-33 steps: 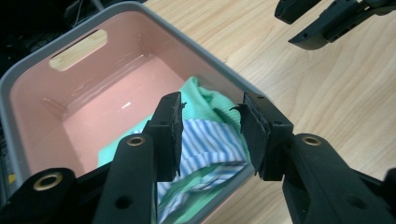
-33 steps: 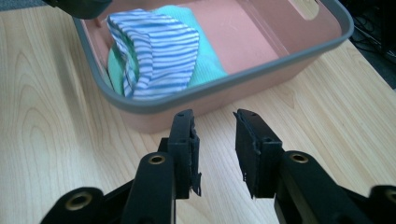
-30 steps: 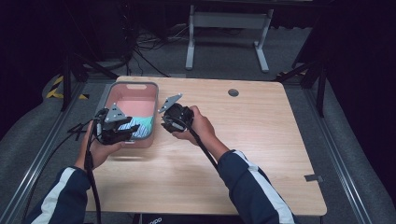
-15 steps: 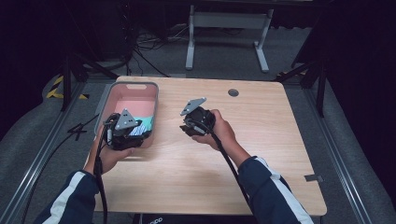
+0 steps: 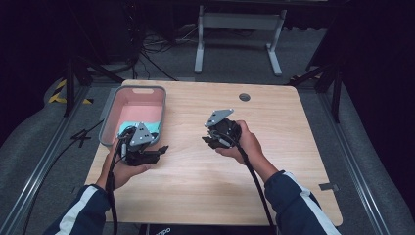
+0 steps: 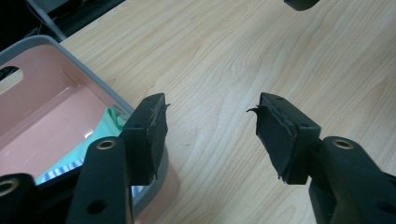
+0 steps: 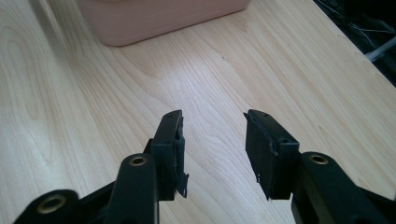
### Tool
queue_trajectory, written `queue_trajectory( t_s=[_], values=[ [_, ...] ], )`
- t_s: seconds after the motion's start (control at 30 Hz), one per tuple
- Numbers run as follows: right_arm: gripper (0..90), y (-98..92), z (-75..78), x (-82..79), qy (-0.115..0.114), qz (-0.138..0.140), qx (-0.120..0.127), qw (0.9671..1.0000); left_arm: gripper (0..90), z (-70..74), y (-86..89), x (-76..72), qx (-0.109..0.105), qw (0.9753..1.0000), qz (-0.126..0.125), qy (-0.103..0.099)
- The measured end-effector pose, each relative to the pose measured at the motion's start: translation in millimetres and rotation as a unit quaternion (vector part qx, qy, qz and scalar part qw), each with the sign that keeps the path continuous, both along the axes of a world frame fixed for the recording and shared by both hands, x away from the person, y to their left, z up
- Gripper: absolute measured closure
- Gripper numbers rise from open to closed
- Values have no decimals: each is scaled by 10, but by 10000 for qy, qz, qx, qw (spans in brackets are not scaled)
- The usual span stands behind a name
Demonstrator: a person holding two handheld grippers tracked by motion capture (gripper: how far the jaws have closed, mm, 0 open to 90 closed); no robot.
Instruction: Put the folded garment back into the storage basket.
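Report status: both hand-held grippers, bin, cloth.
Left hand-held gripper open, empty, beside pink bin. Right hand-held gripper open, empty, over bare table. Green cloth lies in bin. Nothing obstructing.

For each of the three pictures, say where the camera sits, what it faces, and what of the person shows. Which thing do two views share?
High view: above the person's side, looking down on the table; forearms, left gripper, right gripper.
Left gripper view: on the left gripper, jaws apart, beside the pink tub holding cloth.
Right gripper view: on the right gripper, jaws apart, facing the tub's wall.
Shared: the tub.
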State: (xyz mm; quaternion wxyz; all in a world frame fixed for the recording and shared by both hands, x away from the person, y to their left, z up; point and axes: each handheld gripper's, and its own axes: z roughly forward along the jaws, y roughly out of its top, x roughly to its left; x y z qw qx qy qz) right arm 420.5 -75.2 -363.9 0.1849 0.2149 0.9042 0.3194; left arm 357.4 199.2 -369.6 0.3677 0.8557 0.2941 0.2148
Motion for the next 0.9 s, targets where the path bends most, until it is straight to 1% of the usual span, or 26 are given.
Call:
queue_trajectory(
  t_s=[0.03, 0.07, 0.1, 0.17, 0.27, 0.3, 0.37, 0.4, 0.43, 0.47, 0.53, 0.57, 0.63, 0.67, 0.7, 0.73, 0.77, 0.8, 0.83, 0.87, 0.9],
  values=[
    [561, -23, -1, -13, -19, -7, -3, 10000, 416, 0, -8, -3, 39, 10000, -27, 2],
    [556, -37, -3, -21, -21, -11, -11, 10000, 410, -14, -28, -12, 7, 10000, -21, 12],
    [551, -54, -8, -33, -30, -23, -32, 10000, 403, -23, -46, -16, 54, 10000, -56, 12],
    [541, -95, -23, -63, -53, -23, -76, 10000, 386, -44, -78, -31, 32, 10000, -77, 35],
    [524, -159, -40, -106, -100, -49, -134, 9998, 360, -62, -113, -54, 90, 9999, -122, 15],
    [519, -178, -42, -118, -109, -64, -147, 9998, 353, -73, -120, -59, 40, 9999, -159, 20],
    [505, -243, -57, -154, -98, -81, -134, 9998, 319, -96, -140, -70, 28, 9998, -206, 41],
    [505, -243, -57, -154, -98, -81, -134, 9998, 306, -96, -140, -70, 28, 9998, -206, 41],
    [501, -263, -63, -162, -113, -77, -137, 9998, 306, -123, -162, -70, 31, 9998, -192, 56],
    [492, -304, -72, -185, -172, -116, -202, 9996, 288, -146, -179, -74, 9, 9998, -202, 66],
    [473, -391, -90, -218, -168, -143, -137, 9997, 265, -191, -204, -78, 13, 9998, -190, 77],
    [465, -428, -98, -232, -192, -155, -157, 9996, 251, -212, -218, -78, 11, 9997, -201, 100],
    [448, -491, -116, -256, -166, -190, -143, 9996, 225, -259, -246, -88, 105, 9996, -229, 149],
    [448, -491, -116, -256, -166, -190, -143, 9996, 216, -259, -246, -88, 105, 9996, -229, 149],
    [444, -529, -126, -268, -205, -212, -155, 9994, 216, -294, -265, -95, 163, 9994, -277, 161],
    [422, -583, -142, -287, -246, -261, -169, 9992, 198, -311, -275, -102, 243, 9991, -300, 159],
    [398, -620, -154, -297, -254, -256, -150, 9992, 181, -329, -279, -110, 272, 9990, -314, 158],
    [381, -694, -186, -318, -235, -245, -88, 9994, 179, -355, -281, -114, 214, 9990, -334, 198],
    [381, -694, -186, -318, -235, -245, -88, 9994, 179, -377, -284, -117, 232, 9988, -362, 236],
    [363, -729, -204, -329, -242, -274, -98, 9993, 176, -403, -293, -123, 253, 9987, -369, 235],
    [349, -762, -225, -337, -253, -308, -145, 9991, 175, -423, -298, -132, 314, 9985, -387, 237]
  ],
)
